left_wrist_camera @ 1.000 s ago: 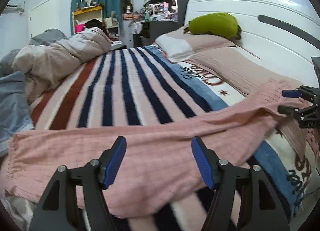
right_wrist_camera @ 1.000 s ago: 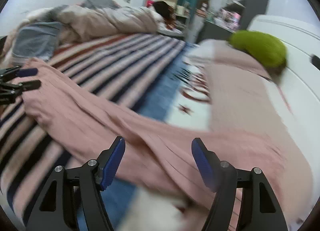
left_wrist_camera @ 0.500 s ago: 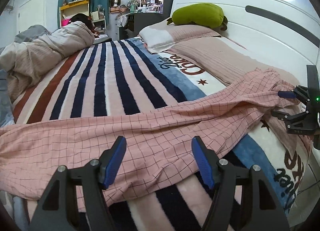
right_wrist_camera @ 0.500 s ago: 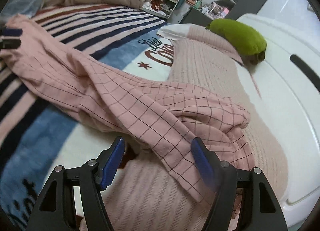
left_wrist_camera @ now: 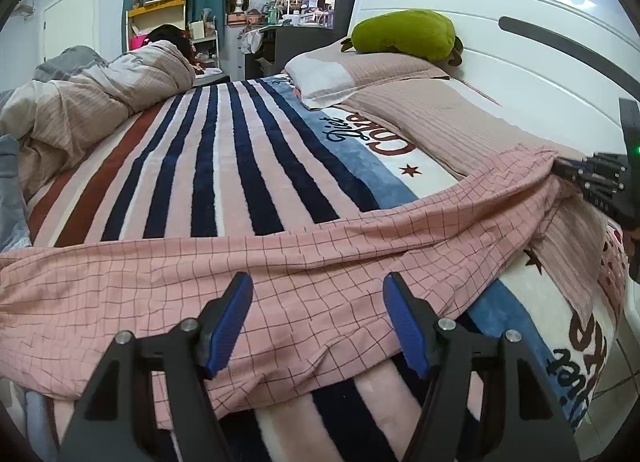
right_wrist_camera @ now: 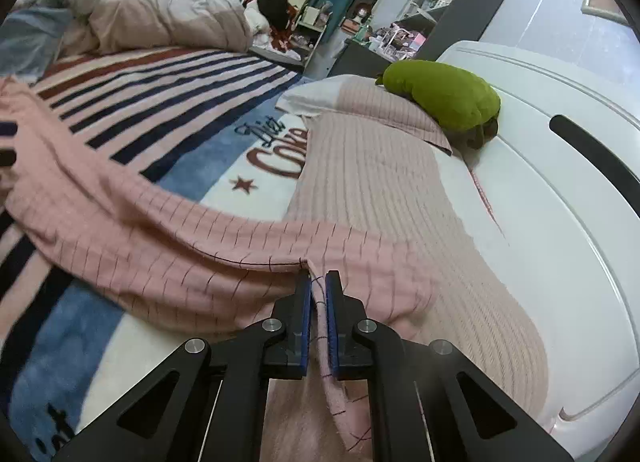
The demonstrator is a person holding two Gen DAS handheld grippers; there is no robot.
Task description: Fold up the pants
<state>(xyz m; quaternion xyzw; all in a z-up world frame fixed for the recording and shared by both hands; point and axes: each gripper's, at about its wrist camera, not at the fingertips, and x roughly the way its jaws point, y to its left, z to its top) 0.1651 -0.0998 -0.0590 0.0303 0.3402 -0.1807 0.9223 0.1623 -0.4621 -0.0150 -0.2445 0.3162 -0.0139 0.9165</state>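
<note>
A: Right gripper (right_wrist_camera: 318, 294) has its jaws clamped on a bunched edge of the pink checked pants (right_wrist_camera: 168, 250). A thin roll of fabric sits between the blue pads (right_wrist_camera: 306, 322), its tail hanging down behind the jaws. Left gripper (left_wrist_camera: 318, 320) has jaws standing wide with nothing pinched; the pants lie just ahead of and under its fingertips.

B: Where's the rest of the garment?

A: Stretched across the striped blanket (left_wrist_camera: 224, 166) on the bed, from the right jaws away towards the left ones. In the left wrist view the far end rises to the right jaws at the frame edge, over the pink pillow (left_wrist_camera: 452, 122).

B: Risks?

A: Main one: the grip is narrow and on a rolled hem. It probably holds only one layer, so a pull could drag a single leg and leave the other behind, skewing the fold.

B: Slip?

A: Possible. Thin fabric, small bite. A fast lift could strip it out of the pads.

B: Left side?

A: Unheld. If the right hand pulls first, the whole piece slides over the plush blanket instead of folding. Left jaws would need to close on the near edge, and they could catch the blanket pile along with it.

B: Anything else nearby?

A: The pillow under the right jaws. Fabric could snag or ride up on it.
</note>
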